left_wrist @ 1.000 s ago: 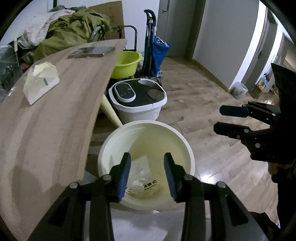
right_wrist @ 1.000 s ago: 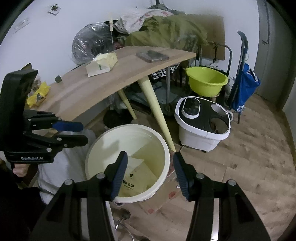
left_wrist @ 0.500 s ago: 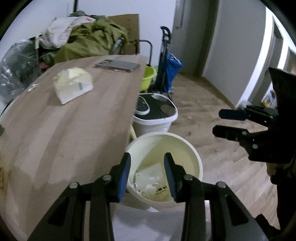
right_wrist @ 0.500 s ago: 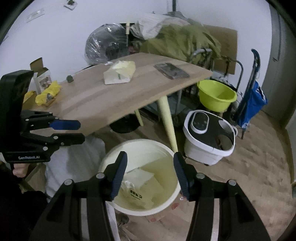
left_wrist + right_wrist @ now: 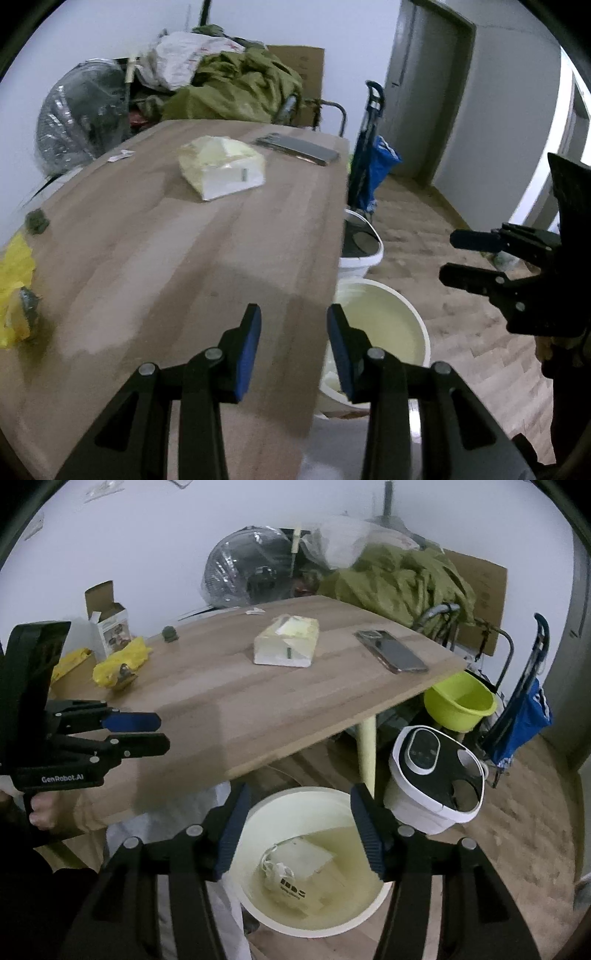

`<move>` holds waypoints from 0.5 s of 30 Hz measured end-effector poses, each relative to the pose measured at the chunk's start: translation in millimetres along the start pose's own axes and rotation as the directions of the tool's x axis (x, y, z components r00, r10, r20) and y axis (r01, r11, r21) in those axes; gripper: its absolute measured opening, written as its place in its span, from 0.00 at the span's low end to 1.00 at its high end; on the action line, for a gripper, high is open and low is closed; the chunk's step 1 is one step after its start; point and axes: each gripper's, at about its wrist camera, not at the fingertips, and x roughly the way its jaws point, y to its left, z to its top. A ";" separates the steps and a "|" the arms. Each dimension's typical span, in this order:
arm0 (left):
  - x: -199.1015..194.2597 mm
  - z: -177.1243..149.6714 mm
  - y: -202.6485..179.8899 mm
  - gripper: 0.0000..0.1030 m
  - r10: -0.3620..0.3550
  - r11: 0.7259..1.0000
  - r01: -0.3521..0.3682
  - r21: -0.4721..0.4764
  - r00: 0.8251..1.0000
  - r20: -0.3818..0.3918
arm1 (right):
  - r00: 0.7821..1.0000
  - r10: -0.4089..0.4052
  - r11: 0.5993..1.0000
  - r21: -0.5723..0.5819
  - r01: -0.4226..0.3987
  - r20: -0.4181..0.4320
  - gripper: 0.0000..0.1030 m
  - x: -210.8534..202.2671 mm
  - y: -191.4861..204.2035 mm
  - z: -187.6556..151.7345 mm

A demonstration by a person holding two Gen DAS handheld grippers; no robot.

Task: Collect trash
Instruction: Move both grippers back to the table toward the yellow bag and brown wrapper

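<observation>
Left gripper (image 5: 293,325): angled downward, jaws parted with a narrow gap, nothing between the blue pads (image 5: 248,343). Right gripper (image 5: 301,818): tilted downward too, jaws wider and just been opening, empty between them. Seen from the right wrist, left gripper at nine o'clock, gripped from below by a hand (image 5: 38,814).
</observation>
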 end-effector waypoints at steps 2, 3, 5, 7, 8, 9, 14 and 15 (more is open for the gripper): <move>-4.0 -0.8 7.2 0.35 0.010 1.000 -0.010 -0.020 1.000 0.009 | 1.000 0.007 1.000 -0.016 -0.007 0.001 0.53 3.6 6.5 6.6; -8.8 -2.1 13.5 0.36 0.022 0.999 -0.022 -0.031 1.000 0.017 | 1.000 0.013 1.000 -0.027 -0.013 0.003 0.53 5.1 11.6 11.2; -14.8 -3.2 21.1 0.36 0.038 0.998 -0.037 -0.047 0.999 0.027 | 1.000 0.023 0.999 -0.045 -0.023 0.006 0.53 9.0 18.3 18.1; -22.3 -4.2 31.8 0.36 0.062 0.996 -0.060 -0.067 0.997 0.039 | 0.999 0.037 0.997 -0.064 -0.036 0.010 0.53 13.0 26.8 26.1; -26.5 -5.3 37.9 0.36 0.073 0.994 -0.069 -0.081 0.996 0.045 | 0.999 0.046 0.996 -0.074 -0.045 0.011 0.53 15.9 31.5 30.7; -30.0 -6.4 43.1 0.36 0.081 0.993 -0.076 -0.094 0.995 0.050 | 0.998 0.056 0.995 -0.085 -0.055 0.012 0.53 18.9 36.8 35.1; -48.5 -13.9 67.6 0.36 0.150 0.978 -0.139 -0.154 0.986 0.066 | 0.994 0.110 0.986 -0.129 -0.108 0.009 0.53 36.0 59.7 52.4; -51.1 -15.2 72.2 0.36 0.165 0.975 -0.152 -0.164 0.984 0.067 | 0.992 0.123 0.983 -0.141 -0.121 0.008 0.53 40.7 66.2 56.6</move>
